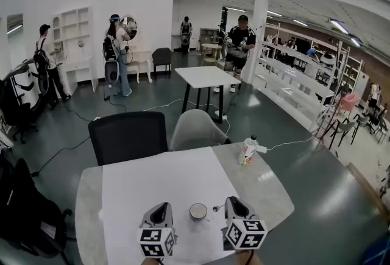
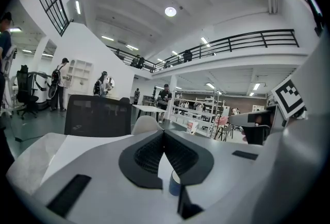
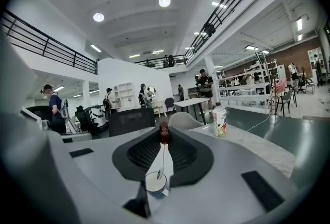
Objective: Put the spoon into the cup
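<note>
A small cup with a blue outside stands on the white cloth between my two grippers. My right gripper is shut on the red end of a thin metal spoon. The spoon hangs down from the jaw tips, and its bowl sits at the mouth of the cup. My left gripper is just left of the cup, shut, with nothing in it. In the left gripper view the cup shows low, behind the closed jaws.
A plastic bottle stands on the bare marble part of the table at the far right. A black chair and a grey chair are pushed up to the far edge. People stand well beyond.
</note>
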`<action>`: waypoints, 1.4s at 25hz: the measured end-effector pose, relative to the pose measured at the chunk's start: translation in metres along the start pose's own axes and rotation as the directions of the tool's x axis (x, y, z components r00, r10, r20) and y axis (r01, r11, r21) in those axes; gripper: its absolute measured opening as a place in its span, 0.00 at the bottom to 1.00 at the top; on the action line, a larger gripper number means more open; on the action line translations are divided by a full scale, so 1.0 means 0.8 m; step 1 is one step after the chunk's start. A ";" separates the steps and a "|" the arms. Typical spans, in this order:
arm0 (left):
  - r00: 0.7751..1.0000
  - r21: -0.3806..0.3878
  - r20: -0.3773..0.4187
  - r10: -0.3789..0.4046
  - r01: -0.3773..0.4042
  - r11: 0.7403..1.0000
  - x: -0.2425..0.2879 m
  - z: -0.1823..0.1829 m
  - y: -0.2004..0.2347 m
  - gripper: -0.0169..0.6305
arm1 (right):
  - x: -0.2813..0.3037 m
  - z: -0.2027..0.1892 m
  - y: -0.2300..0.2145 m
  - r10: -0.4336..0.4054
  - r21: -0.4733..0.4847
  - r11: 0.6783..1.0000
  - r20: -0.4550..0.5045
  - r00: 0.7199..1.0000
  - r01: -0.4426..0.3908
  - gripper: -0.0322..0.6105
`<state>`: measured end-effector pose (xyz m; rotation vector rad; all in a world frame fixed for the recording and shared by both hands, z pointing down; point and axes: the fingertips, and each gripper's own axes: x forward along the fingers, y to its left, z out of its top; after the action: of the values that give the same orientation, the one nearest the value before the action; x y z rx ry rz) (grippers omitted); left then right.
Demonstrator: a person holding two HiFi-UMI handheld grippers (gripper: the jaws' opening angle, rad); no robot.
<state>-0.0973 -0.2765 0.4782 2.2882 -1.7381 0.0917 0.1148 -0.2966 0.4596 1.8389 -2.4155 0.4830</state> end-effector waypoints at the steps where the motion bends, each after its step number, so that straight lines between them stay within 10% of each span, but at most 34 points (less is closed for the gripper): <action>1: 1.000 -0.004 -0.002 -0.001 0.001 1.000 0.004 -0.001 0.002 0.05 | 0.002 -0.001 -0.002 -0.006 -0.001 1.000 -0.003 1.000 0.006 0.15; 35: 0.973 -0.077 -0.073 0.217 -0.223 0.972 -0.014 -0.050 0.018 0.05 | 0.056 -0.029 0.018 0.194 -0.030 0.979 -0.132 0.972 -0.200 0.15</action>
<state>-0.1096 -0.2600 0.5167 2.0047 -1.9182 0.1298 0.0851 -0.3284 0.4895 1.5082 -2.5110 0.5400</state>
